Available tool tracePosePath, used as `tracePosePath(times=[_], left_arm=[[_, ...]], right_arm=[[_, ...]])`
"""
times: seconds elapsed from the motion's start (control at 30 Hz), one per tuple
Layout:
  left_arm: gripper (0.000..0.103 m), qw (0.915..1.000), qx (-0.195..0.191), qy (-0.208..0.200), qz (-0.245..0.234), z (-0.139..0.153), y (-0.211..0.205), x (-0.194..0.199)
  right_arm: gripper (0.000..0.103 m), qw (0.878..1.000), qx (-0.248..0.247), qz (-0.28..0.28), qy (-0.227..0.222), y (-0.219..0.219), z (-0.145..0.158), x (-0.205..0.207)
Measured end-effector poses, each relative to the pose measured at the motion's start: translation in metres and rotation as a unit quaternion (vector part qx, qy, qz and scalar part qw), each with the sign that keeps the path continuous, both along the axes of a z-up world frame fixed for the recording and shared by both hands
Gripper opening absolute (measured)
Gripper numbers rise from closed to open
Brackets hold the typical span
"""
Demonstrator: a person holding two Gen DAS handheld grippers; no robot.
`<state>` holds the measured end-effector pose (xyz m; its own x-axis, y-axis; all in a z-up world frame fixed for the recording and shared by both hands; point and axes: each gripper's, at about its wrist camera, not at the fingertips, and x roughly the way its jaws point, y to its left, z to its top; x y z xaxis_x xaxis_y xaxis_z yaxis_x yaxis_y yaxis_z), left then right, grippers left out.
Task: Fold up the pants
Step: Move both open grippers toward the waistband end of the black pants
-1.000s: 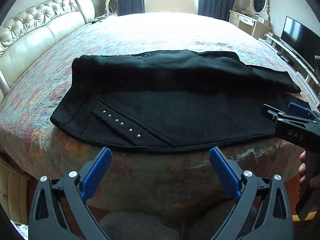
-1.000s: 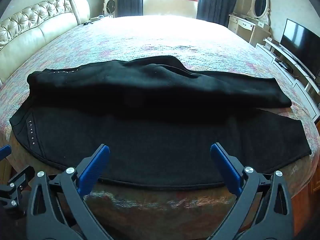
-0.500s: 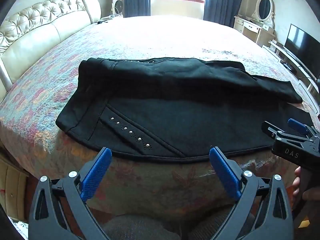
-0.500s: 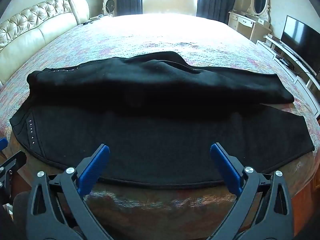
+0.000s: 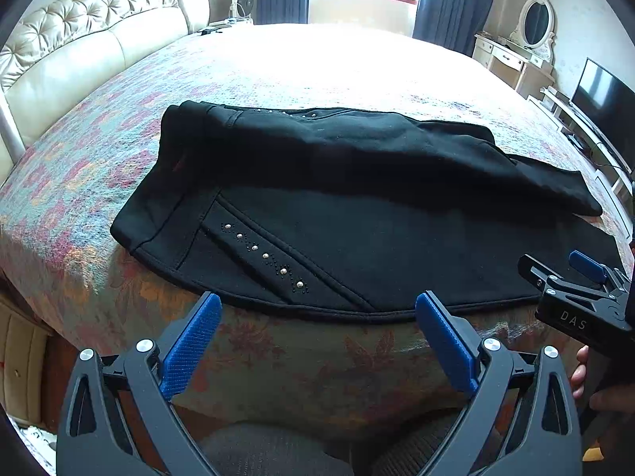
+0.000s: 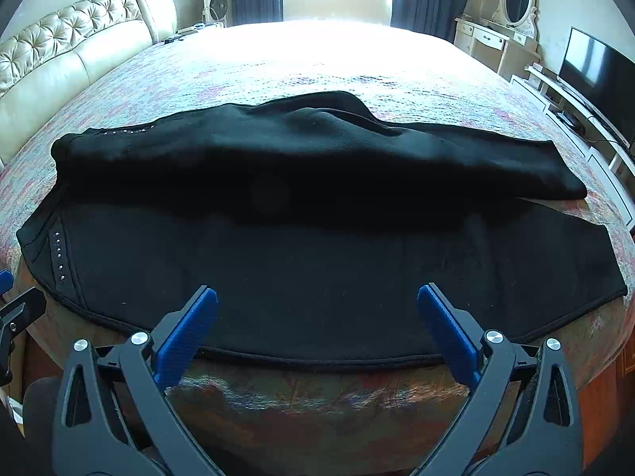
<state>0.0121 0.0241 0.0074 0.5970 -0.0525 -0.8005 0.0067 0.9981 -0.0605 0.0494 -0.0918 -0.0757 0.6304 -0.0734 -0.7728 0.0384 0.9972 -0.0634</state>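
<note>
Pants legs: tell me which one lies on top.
The far leg, folded over toward the near leg; its raised fold overlaps the flat one by the bed edge.

ahead of the jaws, the pants point(image 5: 357, 214) are matt black fleecy cloth with shiny metal studs point(image 5: 264, 256). under the jaws, the bedspread point(image 5: 301, 357) is slightly glossy patterned fabric. the blue finger pads point(image 5: 190, 351) look ribbed plastic.

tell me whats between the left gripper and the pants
Nothing but a bare strip of patterned bedspread; the open left gripper sits just short of the black pants, seen in the left wrist view.
</note>
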Motion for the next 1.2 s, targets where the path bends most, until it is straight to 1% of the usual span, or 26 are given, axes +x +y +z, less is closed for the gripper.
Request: tracePosePath(times=[0.37, 1.2], left_arm=[[0.097, 1.0, 0.002, 0.001, 0.002, -0.0001, 0.0006, 0.0008], [0.097, 0.9999, 0.003, 0.01, -0.002, -0.0047, -0.0025, -0.0007]], right_arm=[[0.101, 1.0, 0.002, 0.001, 0.008, 0.0012, -0.0059, -0.0003], [0.101, 1.0, 0.003, 0.0, 0.015, 0.0041, -0.0071, -0.0012]])
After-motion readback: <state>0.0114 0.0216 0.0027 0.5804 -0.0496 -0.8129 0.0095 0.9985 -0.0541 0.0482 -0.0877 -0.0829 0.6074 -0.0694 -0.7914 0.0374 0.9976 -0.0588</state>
